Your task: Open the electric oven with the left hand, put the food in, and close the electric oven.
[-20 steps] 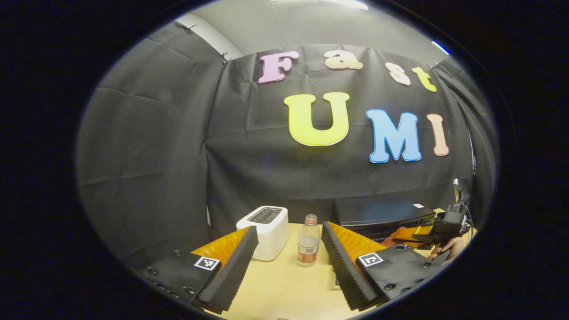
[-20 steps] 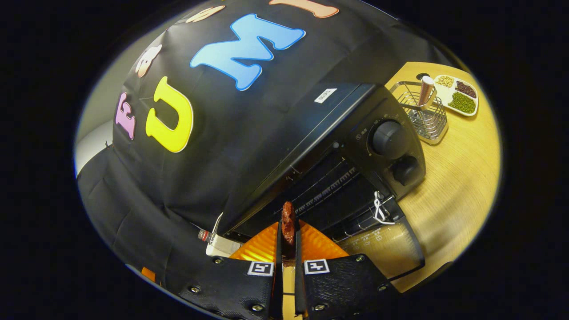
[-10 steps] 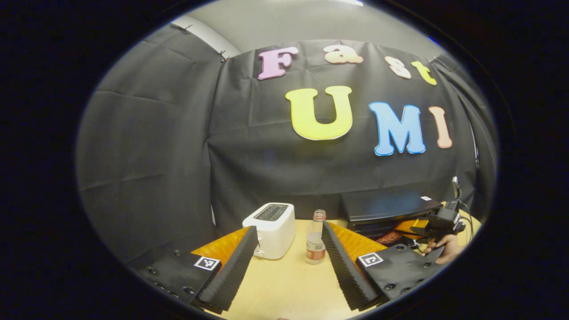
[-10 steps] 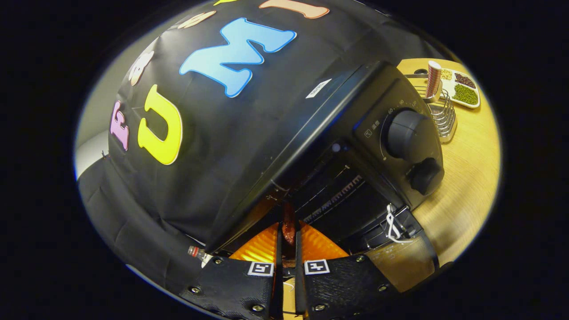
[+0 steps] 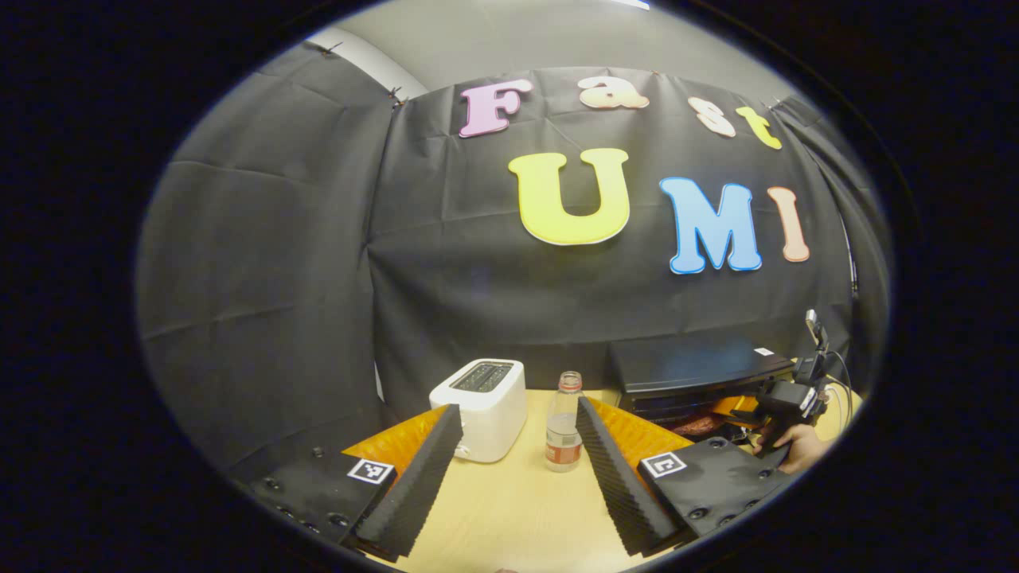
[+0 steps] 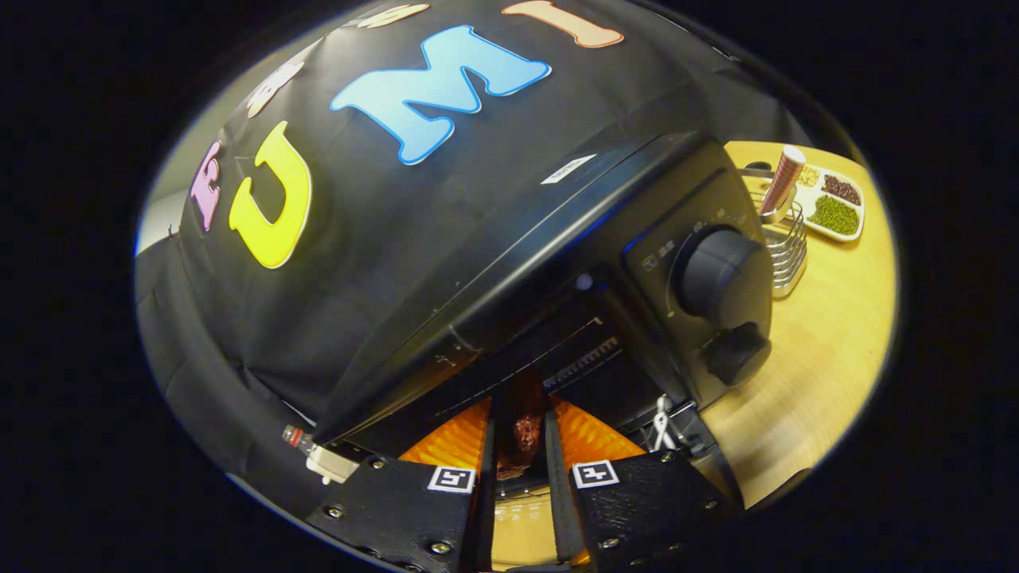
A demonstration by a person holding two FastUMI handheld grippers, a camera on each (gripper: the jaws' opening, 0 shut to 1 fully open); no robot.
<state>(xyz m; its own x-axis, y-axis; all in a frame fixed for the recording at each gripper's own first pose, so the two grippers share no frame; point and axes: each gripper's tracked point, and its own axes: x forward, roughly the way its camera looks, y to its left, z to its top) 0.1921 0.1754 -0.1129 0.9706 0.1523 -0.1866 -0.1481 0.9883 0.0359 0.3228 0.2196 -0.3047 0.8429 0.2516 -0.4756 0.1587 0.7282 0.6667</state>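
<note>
Since the food (image 6: 521,434) looks like a small, soft reddish piece, I judge it light and easily crushed, best held mid-length. My right gripper (image 6: 521,450) has its fingers parted slightly around it at the mouth of the open electric oven (image 6: 557,263); I cannot tell whether both press. My left gripper (image 5: 517,469) stands wide and empty. Its view adds a toaster (image 5: 482,406) and bottle (image 5: 564,422); the right gripper view adds the oven's knobs (image 6: 720,274).
</note>
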